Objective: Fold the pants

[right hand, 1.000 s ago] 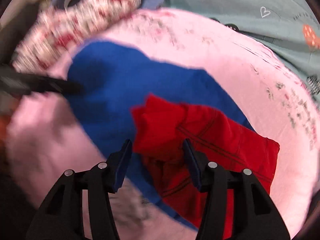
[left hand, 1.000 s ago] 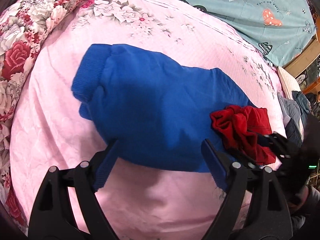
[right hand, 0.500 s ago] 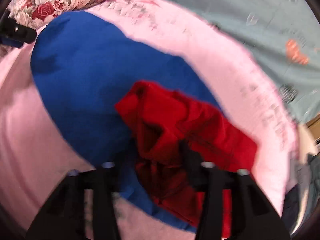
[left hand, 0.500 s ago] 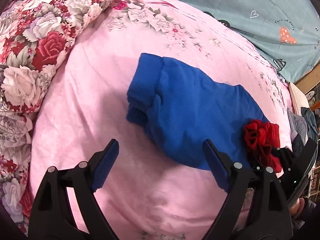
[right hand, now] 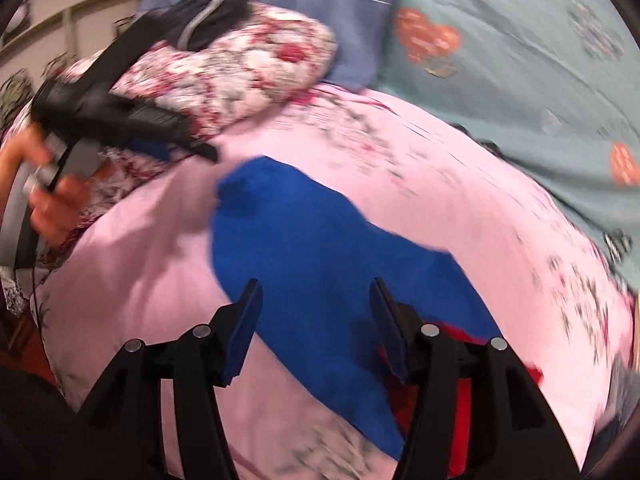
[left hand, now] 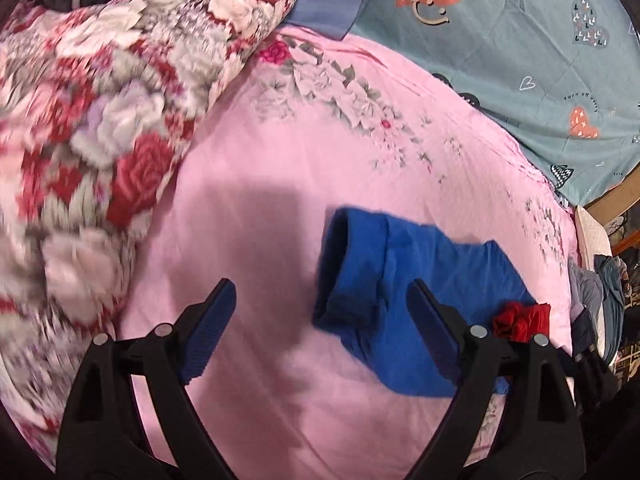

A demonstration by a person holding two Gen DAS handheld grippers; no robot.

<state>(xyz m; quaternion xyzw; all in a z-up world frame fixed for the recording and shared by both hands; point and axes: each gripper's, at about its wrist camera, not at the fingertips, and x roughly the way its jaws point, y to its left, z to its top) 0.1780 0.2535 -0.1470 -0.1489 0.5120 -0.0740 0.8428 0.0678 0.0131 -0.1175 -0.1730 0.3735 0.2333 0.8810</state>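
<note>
Folded blue pants lie on the pink bedsheet, with a crumpled red garment at their right end. My left gripper is open and empty, held back above the sheet near the pants' left end. In the right wrist view the blue pants fill the middle and the red garment lies under the right finger. My right gripper is open and empty above the pants. The left gripper shows there at upper left, in a hand.
A floral quilt is bunched along the left. A teal blanket with hearts lies at the back right. Dark clothes are piled at the bed's right edge. A wooden bed frame edge shows at far right.
Both grippers have pulled back and up from the clothes. The pants look smaller and farther in the left view. The right gripper has let the red garment go and it lies on the pants.
</note>
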